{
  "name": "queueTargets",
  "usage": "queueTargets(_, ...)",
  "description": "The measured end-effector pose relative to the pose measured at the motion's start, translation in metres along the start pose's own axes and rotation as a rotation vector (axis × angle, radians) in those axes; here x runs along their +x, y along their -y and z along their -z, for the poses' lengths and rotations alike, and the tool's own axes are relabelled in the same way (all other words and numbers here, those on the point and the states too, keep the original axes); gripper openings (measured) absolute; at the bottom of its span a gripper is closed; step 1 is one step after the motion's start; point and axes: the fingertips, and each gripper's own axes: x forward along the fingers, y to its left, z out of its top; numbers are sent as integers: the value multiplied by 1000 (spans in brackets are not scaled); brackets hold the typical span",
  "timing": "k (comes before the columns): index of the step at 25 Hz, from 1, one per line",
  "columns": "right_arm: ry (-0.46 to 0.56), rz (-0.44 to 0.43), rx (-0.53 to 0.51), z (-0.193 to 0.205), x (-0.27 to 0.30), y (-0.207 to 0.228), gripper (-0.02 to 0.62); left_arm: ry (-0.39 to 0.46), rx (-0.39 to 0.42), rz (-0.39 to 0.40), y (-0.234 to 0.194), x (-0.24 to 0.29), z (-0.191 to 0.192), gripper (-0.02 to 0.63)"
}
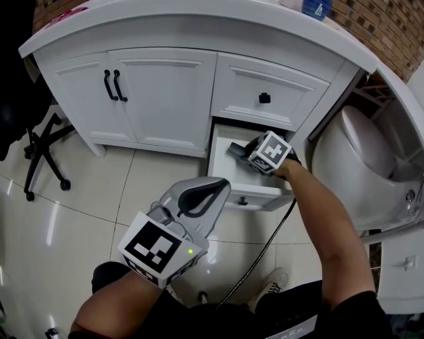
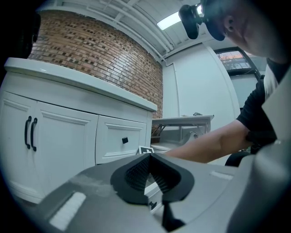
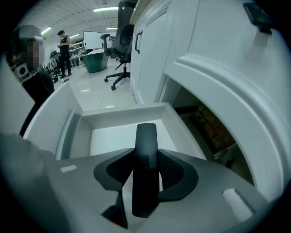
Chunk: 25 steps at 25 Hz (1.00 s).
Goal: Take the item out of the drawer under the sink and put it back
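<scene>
Glossy pale floor tiles (image 1: 79, 218) run up to a white vanity cabinet (image 1: 159, 93), and nearest of all a black cable (image 1: 265, 248) trails across them by the person's shoe (image 1: 275, 285). Just beyond, on the near left, the left hand-held gripper (image 1: 224, 187) hangs in the air in front of the cabinet, roughly level; its two black jaws meet at the tips with nothing between them. Farther on and to the right, the lower drawer (image 1: 222, 155) stands pulled out, and the right hand-held gripper (image 1: 237, 151) reaches steeply down into it from the person's outstretched forearm (image 1: 324, 212). Its jaws are set wide and closed on the black item (image 3: 146, 136), a slim bar with a rounded end that stands between the pads above the drawer's bare white floor. Above the open drawer sits a shut upper drawer with a black knob (image 1: 264, 98); to its left are two doors with black handles (image 1: 112, 85). An office chair (image 1: 40, 152) stands at the far left, a white toilet (image 1: 358, 159) at the right. Farthest off, the white bench (image 1: 199, 20) tops the cabinet against a brick wall (image 1: 371, 26).
</scene>
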Motion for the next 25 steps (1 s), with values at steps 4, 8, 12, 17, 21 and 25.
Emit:
queueTargets(4, -32, -30, -7, 3, 16, -4, 166, 24, -9, 9, -1, 0, -1, 6)
queueTargets(8, -45, -47, -5, 7, 24, -4, 167, 54, -6, 17, 0, 2, -6, 6)
queueTargets(12, -66, -52, 8, 14, 29, -3, 167, 58, -14, 24, 2, 3, -7, 6)
queueTargets(17, -88, -48, 2, 19, 35, -3, 169, 58, -18, 22, 0, 4, -7, 5)
queueTargets(21, -82, -31, 23, 18, 32, 1, 173, 55, -19, 21, -1, 3, -6, 6)
queueTargets(25, -68, -17, 26, 14, 25, 0, 175, 57, -17, 17, 0, 1, -7, 6)
